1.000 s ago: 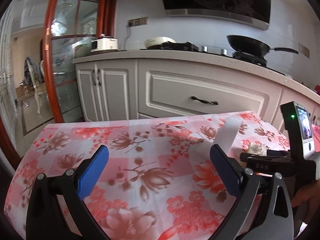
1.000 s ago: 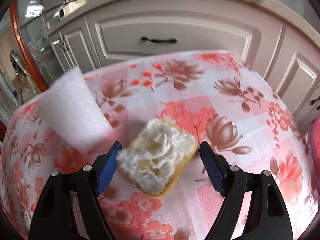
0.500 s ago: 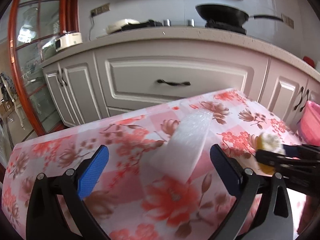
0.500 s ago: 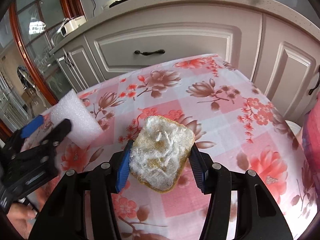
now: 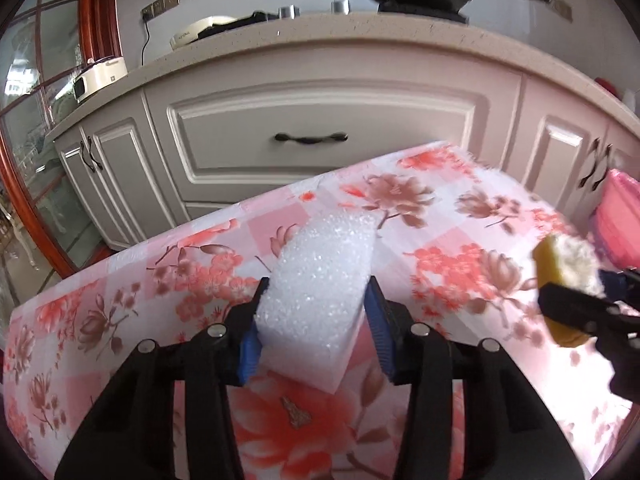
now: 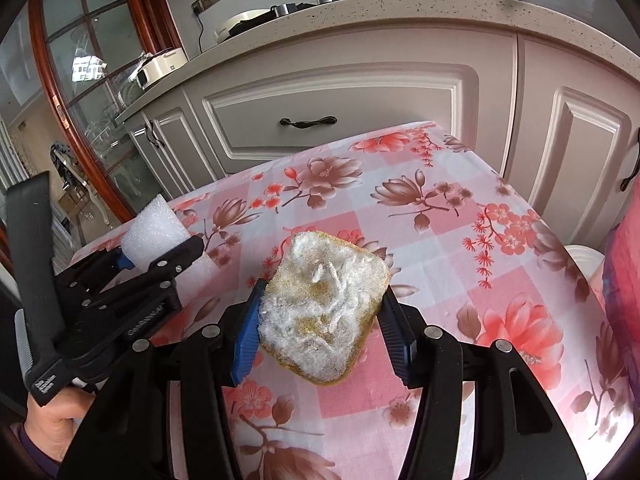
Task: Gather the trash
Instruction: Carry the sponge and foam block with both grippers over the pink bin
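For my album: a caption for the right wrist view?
Right gripper clamps a worn yellow sponge above the floral tablecloth.

Left hand-held gripper (image 5: 316,312) clamped on foam, right hand-held gripper (image 6: 322,316) clamped on sponge

White foam block (image 5: 320,280) and yellow, white-fuzzed sponge (image 6: 324,306) — each clamped, lifted above the floral tablecloth (image 6: 460,240)

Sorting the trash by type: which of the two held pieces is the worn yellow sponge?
The yellow sponge, matted with white fuzz, is in the right gripper. The left gripper holds plain white foam.
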`<act>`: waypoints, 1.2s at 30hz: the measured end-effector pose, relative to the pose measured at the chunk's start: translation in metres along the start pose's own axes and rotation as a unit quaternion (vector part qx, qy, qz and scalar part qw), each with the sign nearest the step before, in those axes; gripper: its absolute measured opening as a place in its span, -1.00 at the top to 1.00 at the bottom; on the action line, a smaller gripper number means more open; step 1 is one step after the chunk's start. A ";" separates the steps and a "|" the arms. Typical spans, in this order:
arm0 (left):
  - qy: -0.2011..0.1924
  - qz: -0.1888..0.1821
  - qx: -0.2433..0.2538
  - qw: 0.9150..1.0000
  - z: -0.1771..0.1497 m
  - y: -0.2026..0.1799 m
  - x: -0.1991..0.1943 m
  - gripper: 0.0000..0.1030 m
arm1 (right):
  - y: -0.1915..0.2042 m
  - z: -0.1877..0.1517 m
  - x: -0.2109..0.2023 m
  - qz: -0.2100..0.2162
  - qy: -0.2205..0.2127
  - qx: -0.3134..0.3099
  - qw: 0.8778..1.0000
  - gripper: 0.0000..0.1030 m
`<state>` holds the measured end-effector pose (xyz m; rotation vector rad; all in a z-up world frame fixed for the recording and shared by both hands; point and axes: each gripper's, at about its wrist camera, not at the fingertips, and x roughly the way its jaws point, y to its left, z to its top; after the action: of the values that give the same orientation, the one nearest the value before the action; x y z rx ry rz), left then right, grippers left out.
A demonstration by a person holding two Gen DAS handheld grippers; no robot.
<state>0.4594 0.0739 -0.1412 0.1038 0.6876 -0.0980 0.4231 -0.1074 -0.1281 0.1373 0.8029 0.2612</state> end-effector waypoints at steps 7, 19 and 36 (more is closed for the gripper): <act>-0.032 -0.002 -0.016 0.999 -0.022 -0.011 -0.048 0.15 | 0.007 -0.017 -0.018 0.009 -0.005 -0.006 1.000 0.00; -0.110 0.002 -0.065 0.992 -0.062 -0.024 -0.152 0.14 | 0.011 -0.056 -0.099 0.008 -0.072 -0.039 0.997 0.00; -0.230 -0.008 -0.055 0.972 -0.085 -0.088 -0.273 0.12 | 0.003 -0.095 -0.232 -0.030 -0.227 -0.087 0.969 -0.01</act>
<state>0.1853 0.0131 -0.0378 -0.0313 0.2282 -0.0957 0.1996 -0.1674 -0.0322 0.0047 0.3255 0.2295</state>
